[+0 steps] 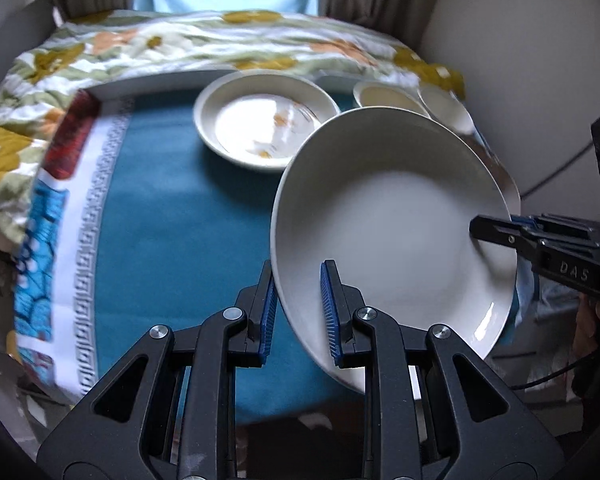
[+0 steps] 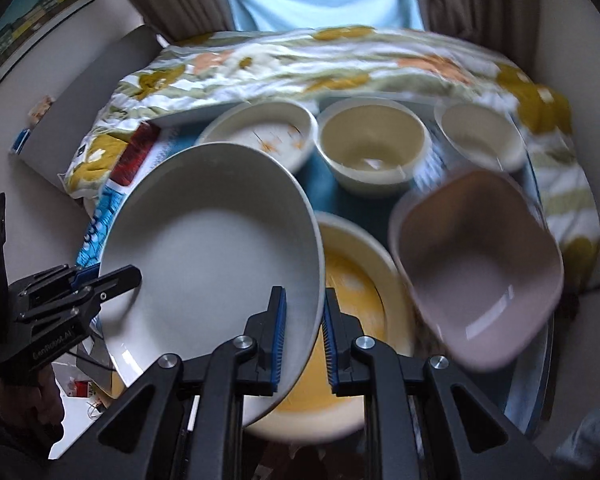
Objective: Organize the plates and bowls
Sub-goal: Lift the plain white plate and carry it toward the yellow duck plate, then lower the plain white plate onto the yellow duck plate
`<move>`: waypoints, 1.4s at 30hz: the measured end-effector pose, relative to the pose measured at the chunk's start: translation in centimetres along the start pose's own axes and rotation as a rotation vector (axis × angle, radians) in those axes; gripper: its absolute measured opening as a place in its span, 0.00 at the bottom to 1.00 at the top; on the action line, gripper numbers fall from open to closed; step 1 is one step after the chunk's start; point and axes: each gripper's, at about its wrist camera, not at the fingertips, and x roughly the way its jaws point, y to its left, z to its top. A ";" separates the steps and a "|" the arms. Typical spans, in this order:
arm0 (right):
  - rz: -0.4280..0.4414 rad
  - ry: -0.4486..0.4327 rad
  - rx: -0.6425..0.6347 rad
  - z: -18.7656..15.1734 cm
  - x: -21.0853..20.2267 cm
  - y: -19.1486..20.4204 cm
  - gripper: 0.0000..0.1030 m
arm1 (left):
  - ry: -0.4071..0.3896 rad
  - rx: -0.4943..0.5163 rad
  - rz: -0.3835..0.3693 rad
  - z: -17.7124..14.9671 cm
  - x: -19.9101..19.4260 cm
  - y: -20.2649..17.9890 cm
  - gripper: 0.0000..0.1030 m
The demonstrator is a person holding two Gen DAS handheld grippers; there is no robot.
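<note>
A plain grey-white deep plate (image 1: pixel 392 232) (image 2: pixel 212 248) hangs tilted above the table, held by both grippers on opposite sides of its rim. My left gripper (image 1: pixel 298 280) is shut on the near-left rim; in the right wrist view it shows at the left edge (image 2: pixel 134 276). My right gripper (image 2: pixel 305 300) is shut on the plate's right rim, and in the left wrist view it reaches in from the right (image 1: pixel 478 231). A floral-patterned plate (image 1: pixel 266 120) (image 2: pixel 260 132) rests on the teal cloth (image 1: pixel 172 208) behind.
Two cream bowls (image 2: pixel 372 144) (image 2: pixel 480 132) stand at the back. A pink square bowl (image 2: pixel 480 264) sits to the right, and a yellow plate (image 2: pixel 356 300) lies under the held plate. A flowered quilt (image 1: pixel 100 52) is bunched behind the table. A hand (image 2: pixel 20 400) grips the left tool.
</note>
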 end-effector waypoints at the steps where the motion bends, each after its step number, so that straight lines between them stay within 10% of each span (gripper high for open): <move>1: -0.003 0.006 0.023 -0.9 -0.1 -0.5 0.16 | 0.012 0.007 -0.004 -0.4 0.4 -0.5 0.18; 16: -0.051 0.048 0.213 -5.4 0.8 -6.1 0.16 | 0.146 0.127 -0.050 -1.1 6.6 -4.1 0.19; 42: -0.132 0.025 0.157 -4.1 2.1 -4.9 0.15 | 0.108 0.434 0.250 -0.9 8.5 -7.0 0.19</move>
